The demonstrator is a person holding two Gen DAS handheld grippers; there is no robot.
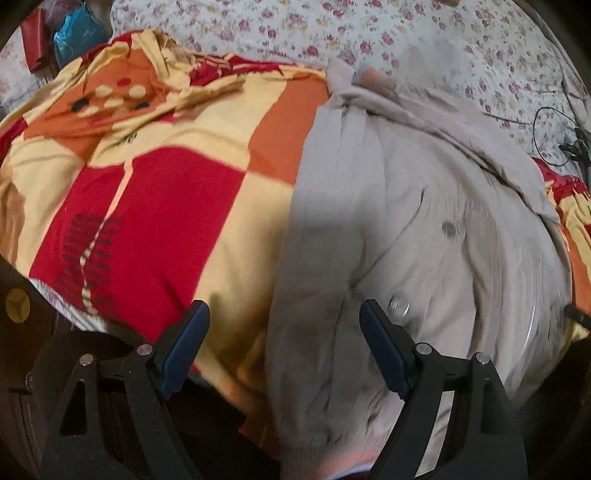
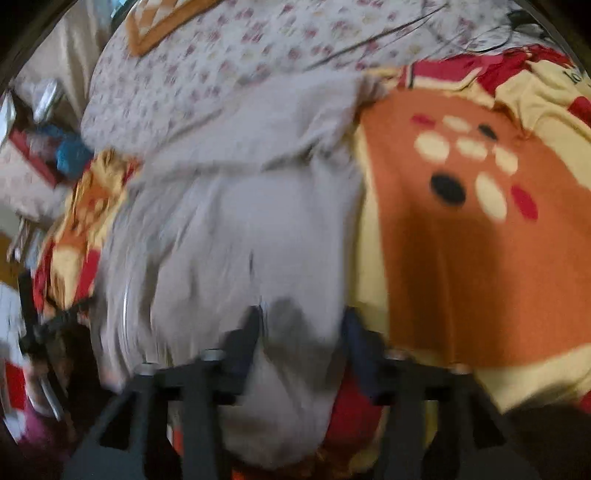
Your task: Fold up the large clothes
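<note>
A large beige coat with round buttons lies on a bed, on a red, orange and yellow blanket. My left gripper is open above the coat's near edge, one finger over the blanket, the other over the coat; nothing is between its pads. In the blurred right wrist view the coat fills the middle. My right gripper has its jaws apart with a bunched part of the coat between them; I cannot tell whether the pads touch it.
A floral sheet covers the far side of the bed. Black cables lie at the right. A blue bag and a red box sit at the far left. Dark floor lies below the bed's near edge.
</note>
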